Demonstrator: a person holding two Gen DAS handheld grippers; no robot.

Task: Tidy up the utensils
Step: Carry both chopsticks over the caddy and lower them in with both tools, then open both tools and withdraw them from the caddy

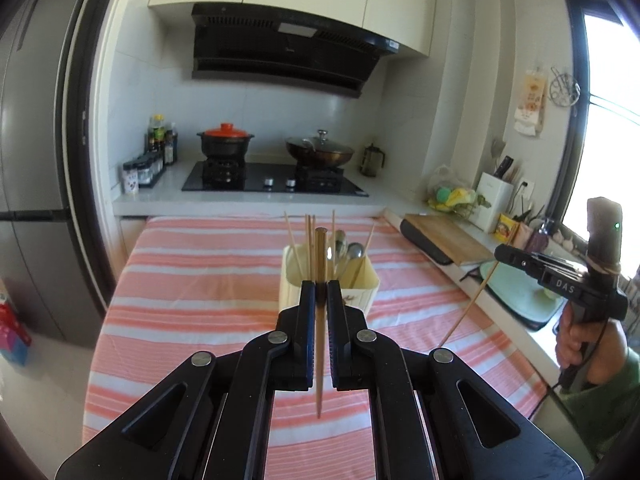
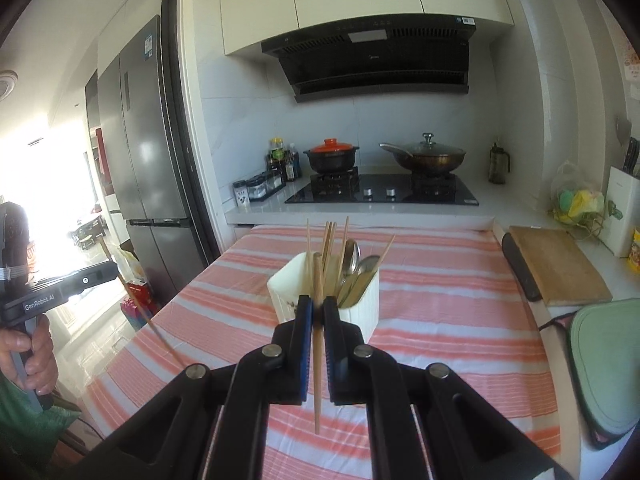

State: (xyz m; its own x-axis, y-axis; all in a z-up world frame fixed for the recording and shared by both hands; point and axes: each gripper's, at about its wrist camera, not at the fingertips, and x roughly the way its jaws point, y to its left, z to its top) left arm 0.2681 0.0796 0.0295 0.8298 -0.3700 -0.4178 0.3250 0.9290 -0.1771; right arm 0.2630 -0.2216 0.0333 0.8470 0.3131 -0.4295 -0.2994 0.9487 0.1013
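Note:
A cream utensil holder (image 1: 360,286) stands on the pink striped cloth (image 1: 192,280), holding several chopsticks and spoons (image 1: 352,252). My left gripper (image 1: 320,286) is shut on a brown chopstick (image 1: 320,256), held upright just in front of the holder. My right gripper (image 2: 318,302) is shut on a second chopstick (image 2: 317,276), also upright and close before the holder (image 2: 360,300). Each gripper shows in the other's view: the right one (image 1: 500,254) with its thin chopstick (image 1: 468,306), the left one (image 2: 114,268) at the left edge.
Behind the table are a hob (image 1: 276,184) with a red-lidded pot (image 1: 226,140) and a lidded wok (image 1: 320,150). A wooden cutting board (image 2: 560,268) and a green mat (image 2: 608,364) lie on the right counter. A fridge (image 2: 148,140) stands left.

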